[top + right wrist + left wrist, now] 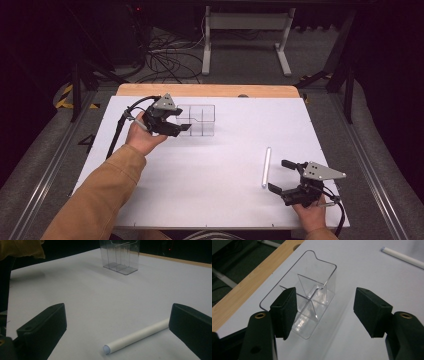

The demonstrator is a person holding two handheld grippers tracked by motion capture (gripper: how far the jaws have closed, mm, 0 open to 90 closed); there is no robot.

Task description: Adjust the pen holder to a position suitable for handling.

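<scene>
A clear plastic divided holder [197, 120] [308, 293] [120, 255] stands upright toward the far left of the white table. My left gripper [182, 125] [325, 312] hovers open just beside and above its near end, one jaw overlapping its side wall, nothing held. A white pen-like tube [266, 166] [136, 336] [403, 257] lies flat at the right. Around the tube's near end my right gripper [281, 176] [117, 336] stands wide open, with the tube between the jaws, untouched.
The white table top [215, 165] has a wooden strip [207, 90] along its far edge. Beyond it stand a white frame leg and loose cables on the floor. A brown sleeve [100, 200] reaches in from the lower left.
</scene>
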